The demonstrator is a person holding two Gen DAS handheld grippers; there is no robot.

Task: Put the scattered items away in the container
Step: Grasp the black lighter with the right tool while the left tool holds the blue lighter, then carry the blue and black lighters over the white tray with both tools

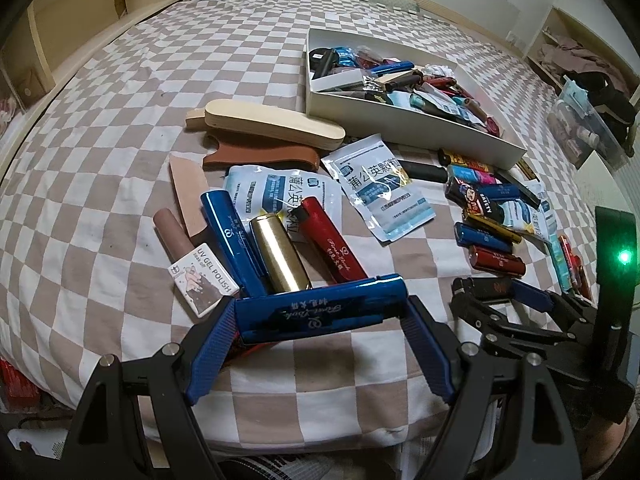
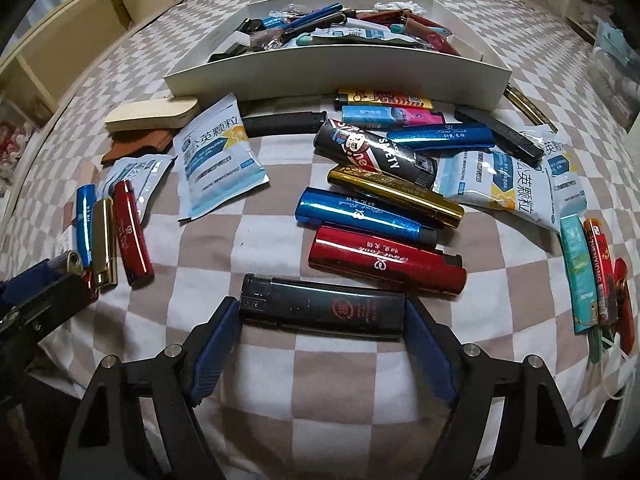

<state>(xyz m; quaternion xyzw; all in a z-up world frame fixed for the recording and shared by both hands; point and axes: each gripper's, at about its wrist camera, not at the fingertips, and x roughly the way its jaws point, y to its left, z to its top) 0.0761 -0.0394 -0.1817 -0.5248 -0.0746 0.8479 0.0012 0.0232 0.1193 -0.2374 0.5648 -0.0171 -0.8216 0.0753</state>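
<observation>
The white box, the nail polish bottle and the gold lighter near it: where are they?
White box (image 1: 400, 118), left wrist view, on its near wall.
Nail polish bottle (image 1: 202, 278), left wrist view, on its white label.
Gold lighter (image 1: 278, 254), left wrist view, on the middle of its body.

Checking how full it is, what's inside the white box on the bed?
The white box holds a heap of lighters, sachets and small packets, including a blue lighter on top. Its bottom and whatever lies under the heap are covered.
</observation>
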